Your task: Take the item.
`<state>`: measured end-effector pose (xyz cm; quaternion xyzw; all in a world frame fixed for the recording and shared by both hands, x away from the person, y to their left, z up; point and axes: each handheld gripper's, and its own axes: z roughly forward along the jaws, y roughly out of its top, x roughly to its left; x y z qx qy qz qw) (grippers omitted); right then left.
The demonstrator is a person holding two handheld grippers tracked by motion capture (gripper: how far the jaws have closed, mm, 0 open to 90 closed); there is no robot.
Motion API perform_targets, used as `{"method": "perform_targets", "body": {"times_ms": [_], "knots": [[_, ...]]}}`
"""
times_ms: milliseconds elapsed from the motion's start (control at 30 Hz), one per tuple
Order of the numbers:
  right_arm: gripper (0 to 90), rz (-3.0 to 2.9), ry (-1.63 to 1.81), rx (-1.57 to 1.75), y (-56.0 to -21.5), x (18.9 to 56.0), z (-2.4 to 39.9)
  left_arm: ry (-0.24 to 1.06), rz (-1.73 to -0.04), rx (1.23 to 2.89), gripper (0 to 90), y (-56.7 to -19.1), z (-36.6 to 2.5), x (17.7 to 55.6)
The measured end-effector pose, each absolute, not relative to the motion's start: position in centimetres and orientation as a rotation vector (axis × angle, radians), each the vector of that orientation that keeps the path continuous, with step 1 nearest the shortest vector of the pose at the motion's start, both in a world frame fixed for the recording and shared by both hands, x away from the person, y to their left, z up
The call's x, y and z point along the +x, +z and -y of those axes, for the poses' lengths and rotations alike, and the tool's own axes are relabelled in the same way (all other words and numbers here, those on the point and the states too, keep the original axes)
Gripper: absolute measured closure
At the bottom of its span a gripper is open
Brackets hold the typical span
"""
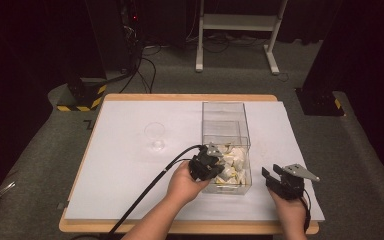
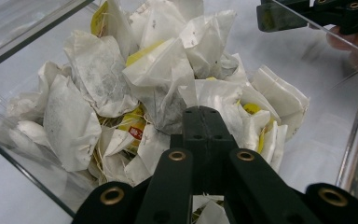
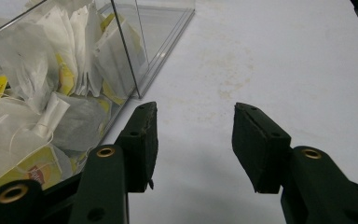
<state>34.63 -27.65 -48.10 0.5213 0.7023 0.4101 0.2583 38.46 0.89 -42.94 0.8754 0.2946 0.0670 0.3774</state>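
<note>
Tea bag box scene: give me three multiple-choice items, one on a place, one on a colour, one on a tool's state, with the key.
1. Where is the left tool?
A. Over the glass
B. Inside the clear box, among the tea bags
C. Off the table

2. What colour are the tags on the tea bags?
A. Yellow
B. Blue
C. Green

3. How do the right tool's jaws stand?
A. Clamped on a tea bag
B. Clamped on the glass
C. Apart, nothing between them

Key: 1 B, the left gripper view shows its closed jaws down in the pile of bags. 2 A, yellow tags show among the white bags. 3 C, the right gripper view shows bare table between the pads.
</note>
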Motion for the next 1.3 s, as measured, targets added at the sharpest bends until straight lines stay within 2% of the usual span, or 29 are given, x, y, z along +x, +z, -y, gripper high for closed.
{"method": "perform_targets", "body": {"times_ms": [1300], "knots": [[51.0,-1.913,1.099,1.411,-48.3,34.7,27.4,0.357,-0.684,1.969,90.0,-39.8,-4.3,36.3]]}}
